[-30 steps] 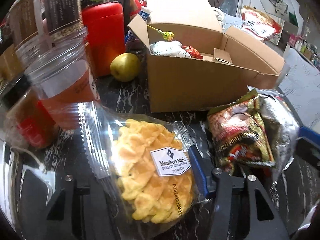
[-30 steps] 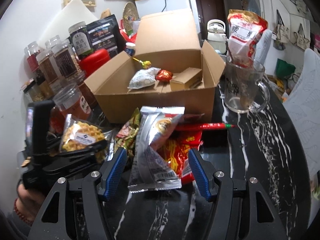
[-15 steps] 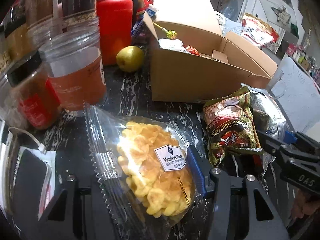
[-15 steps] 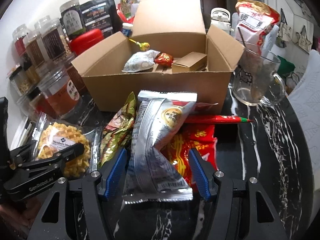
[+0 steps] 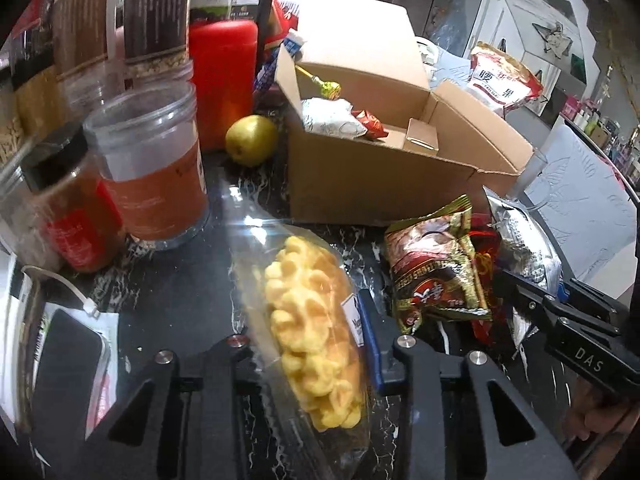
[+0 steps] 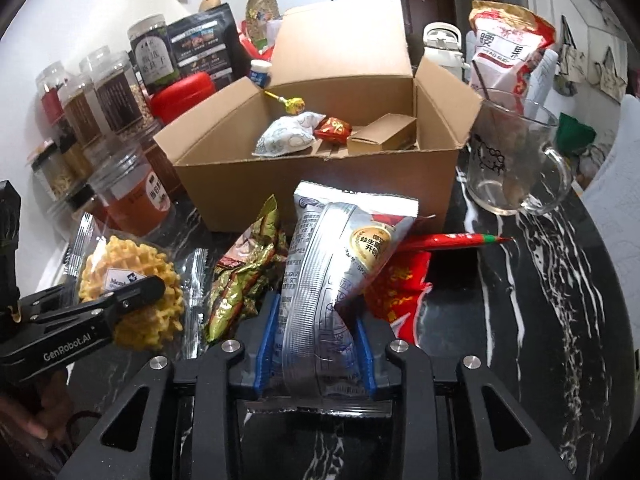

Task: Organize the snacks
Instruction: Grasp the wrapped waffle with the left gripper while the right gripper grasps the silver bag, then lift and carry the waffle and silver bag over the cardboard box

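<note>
While left fingers (image 5: 320,344) squeeze the waffle pack (image 5: 312,320), right fingers (image 6: 316,344) have just closed onto the silver packet (image 6: 328,272).

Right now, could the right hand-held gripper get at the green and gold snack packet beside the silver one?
Probably not yet. The right hand-held gripper has just closed on the silver packet, so its jaws are occupied. The green and gold packet lies uncovered just left of it, easy to reach once the silver one is dropped.

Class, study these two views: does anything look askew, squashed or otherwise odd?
Yes. The waffle packet stands on edge, pinched in the left hand-held gripper. The silver snack bag is crumpled where the right hand-held gripper squeezes it.
</note>
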`<state>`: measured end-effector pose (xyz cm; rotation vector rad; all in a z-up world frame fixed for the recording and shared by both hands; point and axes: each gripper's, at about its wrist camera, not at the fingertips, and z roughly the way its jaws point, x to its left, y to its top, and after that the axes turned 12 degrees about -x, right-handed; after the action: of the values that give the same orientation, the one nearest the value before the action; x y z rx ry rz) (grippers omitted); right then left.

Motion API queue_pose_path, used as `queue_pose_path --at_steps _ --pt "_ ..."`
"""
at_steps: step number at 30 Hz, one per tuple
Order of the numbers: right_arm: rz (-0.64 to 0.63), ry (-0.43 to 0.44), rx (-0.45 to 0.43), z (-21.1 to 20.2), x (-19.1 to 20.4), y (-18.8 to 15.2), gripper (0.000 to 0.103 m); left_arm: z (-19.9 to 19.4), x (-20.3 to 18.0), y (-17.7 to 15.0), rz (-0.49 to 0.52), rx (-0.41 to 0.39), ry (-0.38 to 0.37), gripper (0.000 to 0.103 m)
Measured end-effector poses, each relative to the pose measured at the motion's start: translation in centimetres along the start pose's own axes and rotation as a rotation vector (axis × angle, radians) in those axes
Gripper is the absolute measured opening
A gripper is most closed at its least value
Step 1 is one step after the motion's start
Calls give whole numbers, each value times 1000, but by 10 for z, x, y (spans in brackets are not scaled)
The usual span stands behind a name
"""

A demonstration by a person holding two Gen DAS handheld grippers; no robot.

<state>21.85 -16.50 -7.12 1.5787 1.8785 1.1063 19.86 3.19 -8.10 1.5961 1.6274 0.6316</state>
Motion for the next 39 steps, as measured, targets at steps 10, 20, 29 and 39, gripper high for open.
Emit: queue_pose_path --at_steps 10,20,29,39 --pt "14 39 -56 -23 -2 9 34 -22 -17 14 90 -106 39 27" --pt "8 33 -107 -37 -5 23 34 -49 -26 48 94 -226 -22 27" --pt "-42 40 -179 -42 -1 65 34 -55 -44 93 151 -342 -48 27" --pt "-53 83 -243 -30 -8 125 34 -29 -58 144 154 -409 -37 27"
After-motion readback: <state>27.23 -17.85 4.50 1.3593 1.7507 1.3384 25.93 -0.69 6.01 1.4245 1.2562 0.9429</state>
